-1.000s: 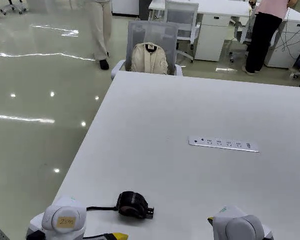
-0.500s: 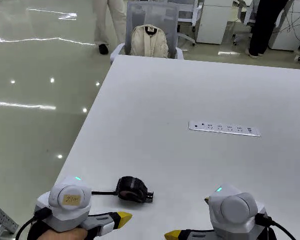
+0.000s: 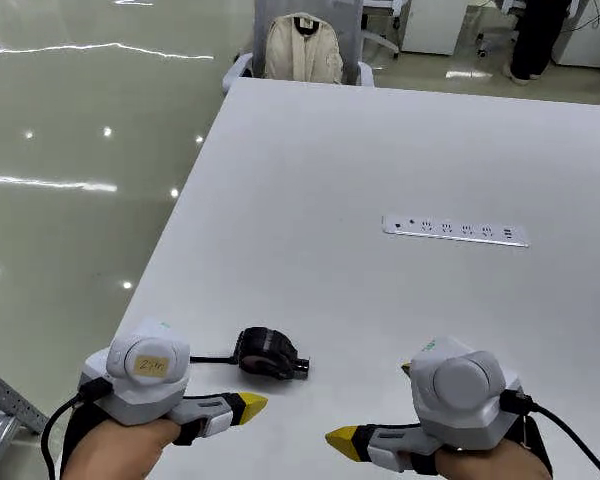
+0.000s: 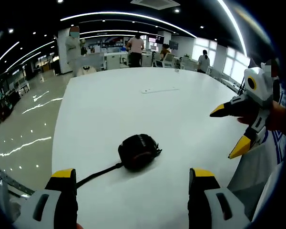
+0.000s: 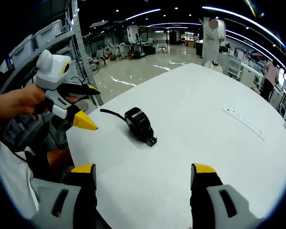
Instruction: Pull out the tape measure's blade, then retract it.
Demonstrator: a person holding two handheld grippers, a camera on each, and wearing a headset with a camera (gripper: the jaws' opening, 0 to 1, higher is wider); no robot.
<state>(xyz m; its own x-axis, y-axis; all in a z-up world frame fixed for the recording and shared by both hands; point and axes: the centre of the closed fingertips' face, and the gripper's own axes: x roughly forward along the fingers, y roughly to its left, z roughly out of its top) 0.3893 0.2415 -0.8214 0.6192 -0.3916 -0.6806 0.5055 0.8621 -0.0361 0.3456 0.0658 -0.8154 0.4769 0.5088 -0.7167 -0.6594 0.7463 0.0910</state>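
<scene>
Tape measure (image 3: pixel 268 353) lies on table (image 3: pixel 380 150) at lower centre of head view, between left gripper (image 5: pixel 88 109) and right gripper (image 4: pixel 227 133), both wide open and empty.

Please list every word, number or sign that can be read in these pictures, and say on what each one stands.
Nothing can be read for certain.
Yellow sticker on the left gripper: handwritten, too blurred to read.
Power strip: marks too small to read.
Tape measure: no readable text.
</scene>
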